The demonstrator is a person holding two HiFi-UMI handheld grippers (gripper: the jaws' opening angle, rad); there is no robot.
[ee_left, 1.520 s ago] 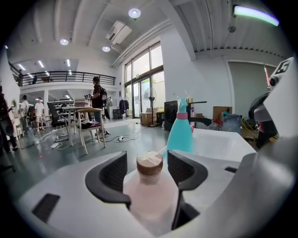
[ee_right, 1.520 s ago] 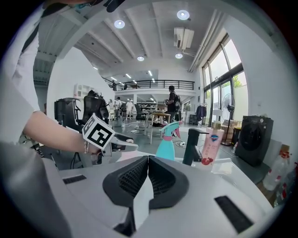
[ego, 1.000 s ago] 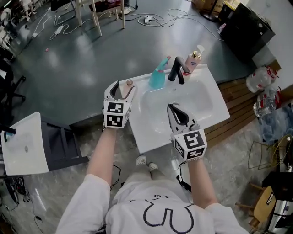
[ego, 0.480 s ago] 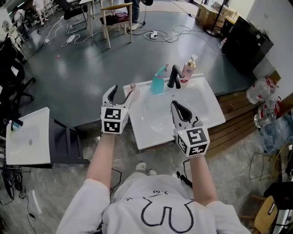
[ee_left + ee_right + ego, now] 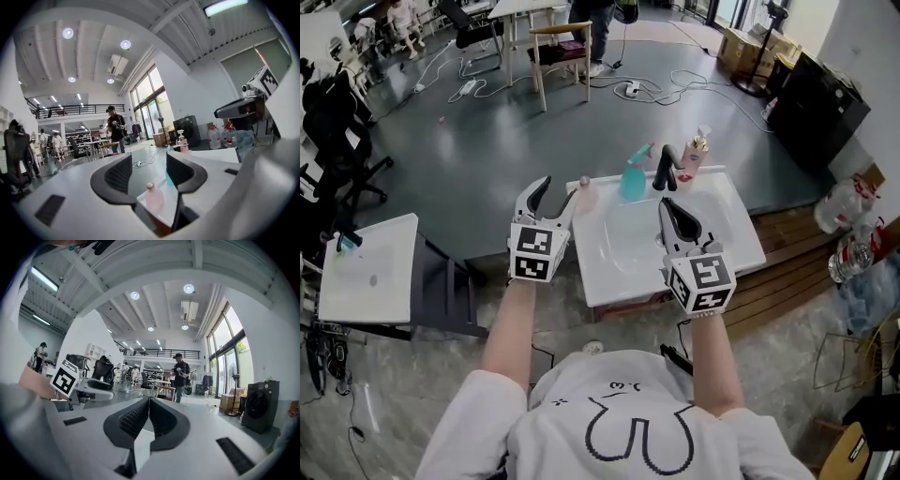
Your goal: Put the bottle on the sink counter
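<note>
Round ceiling lamps point(image 5: 68, 33) and tall windows point(image 5: 150, 101) fill the hall with even light; the grey floor point(image 5: 487, 141) shines softly. Both gripper views bend at black-rimmed edges, and the bottle point(image 5: 152, 197) blurs.

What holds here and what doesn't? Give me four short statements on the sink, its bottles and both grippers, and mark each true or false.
1. The right gripper has its jaws together with nothing between them. True.
2. The left gripper is clamped on the small pink bottle. False: its jaws are apart and closing, and the bottle stands free on the left corner of the sink, just beyond them.
3. In the head view, the teal spray bottle stands left of the black faucet. True.
4. The pump bottle lies on its side in the basin. False: it stands upright on the back rim, right of the faucet.
</note>
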